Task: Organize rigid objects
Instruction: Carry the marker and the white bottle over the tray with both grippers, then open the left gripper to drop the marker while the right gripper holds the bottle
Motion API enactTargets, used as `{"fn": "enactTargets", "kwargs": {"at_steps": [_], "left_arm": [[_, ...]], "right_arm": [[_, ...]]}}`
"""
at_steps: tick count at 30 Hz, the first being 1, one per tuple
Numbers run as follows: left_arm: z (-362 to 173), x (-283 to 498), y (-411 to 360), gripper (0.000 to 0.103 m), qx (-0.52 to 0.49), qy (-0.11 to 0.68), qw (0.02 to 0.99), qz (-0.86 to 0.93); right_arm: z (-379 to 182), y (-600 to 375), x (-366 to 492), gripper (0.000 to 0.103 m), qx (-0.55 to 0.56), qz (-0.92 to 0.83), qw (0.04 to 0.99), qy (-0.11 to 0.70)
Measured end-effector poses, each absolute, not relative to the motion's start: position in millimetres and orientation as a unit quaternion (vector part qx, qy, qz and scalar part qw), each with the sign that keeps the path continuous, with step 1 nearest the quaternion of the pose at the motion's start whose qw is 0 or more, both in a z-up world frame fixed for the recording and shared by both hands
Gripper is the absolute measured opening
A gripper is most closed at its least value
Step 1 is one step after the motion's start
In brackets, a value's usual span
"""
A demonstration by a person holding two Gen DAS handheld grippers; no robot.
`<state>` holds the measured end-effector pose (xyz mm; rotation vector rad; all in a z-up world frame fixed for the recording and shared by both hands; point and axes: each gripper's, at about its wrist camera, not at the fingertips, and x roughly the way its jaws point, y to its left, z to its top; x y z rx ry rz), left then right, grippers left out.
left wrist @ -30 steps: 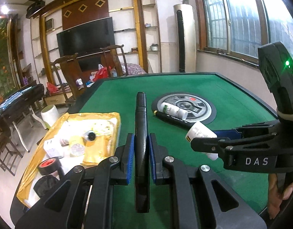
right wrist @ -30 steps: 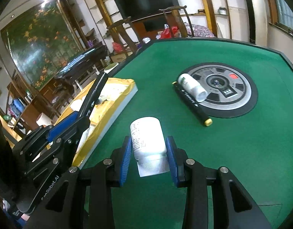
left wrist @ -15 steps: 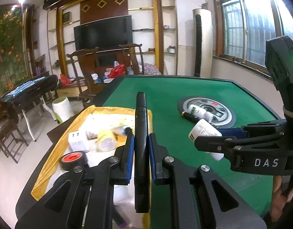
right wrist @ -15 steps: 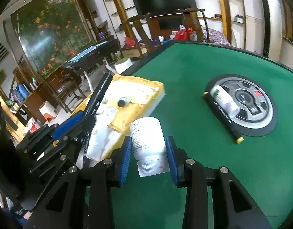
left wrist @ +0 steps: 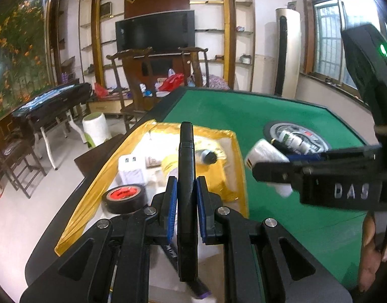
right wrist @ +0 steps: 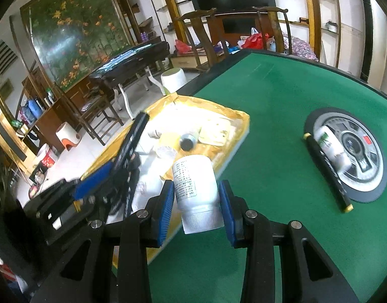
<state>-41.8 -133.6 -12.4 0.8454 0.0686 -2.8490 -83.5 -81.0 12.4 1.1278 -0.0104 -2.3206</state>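
Black tongs (left wrist: 186, 197), blue pads (left wrist: 172, 210), silver screws

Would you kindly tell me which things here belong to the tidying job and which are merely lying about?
Job:
- black marker in left tongs
- white bottle in right tongs
- yellow tray
- small bottle and black pen on the green table

Lying about:
- chairs
- television
- white stool

Domestic living room. Evidence: flat-screen television (left wrist: 155, 30) set in gold-trimmed wall shelving (left wrist: 211, 25); carved wooden armchairs (left wrist: 133, 75) before it; floral mural (right wrist: 75, 25) on side wall; floor-standing air conditioner (left wrist: 288, 50); barred window (left wrist: 329, 43); green-felt mahjong table (right wrist: 269, 96) with central dial (right wrist: 355, 149); digital piano (right wrist: 133, 58).
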Motion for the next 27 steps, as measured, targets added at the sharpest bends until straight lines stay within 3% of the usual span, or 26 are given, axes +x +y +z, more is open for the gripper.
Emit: {"fn": "enactTargets", "kwargs": {"at_steps": [18,20,21,22,24,27], "left_arm": [[-44,-58,-180,0.013,0.36,0.127,0.086,-0.92],[-42,-57,-181,0.023,0.357,0.128,0.09,-0.921],[-42,-56,-181,0.035,0.353,0.13,0.085,-0.922],[-41,-55,-181,0.05,0.352,0.131,0.082,-0.923],[-37,-53,-180,0.063,0.345,0.124,0.09,-0.926],[-28,-49,-176,0.063,0.327,0.113,0.093,-0.934]], "right_arm": [[-16,-143,-121,0.032,0.464,-0.84,0.281,0.005],[-13,-145,-119,0.033,0.463,-0.84,0.284,0.013],[-11,-144,-117,0.035,0.459,-0.842,0.284,0.015],[-8,-142,-115,0.043,0.455,-0.844,0.285,0.018],[-2,-136,-109,0.053,0.441,-0.85,0.286,0.023],[10,-121,-102,0.053,0.425,-0.856,0.294,0.012]]}}
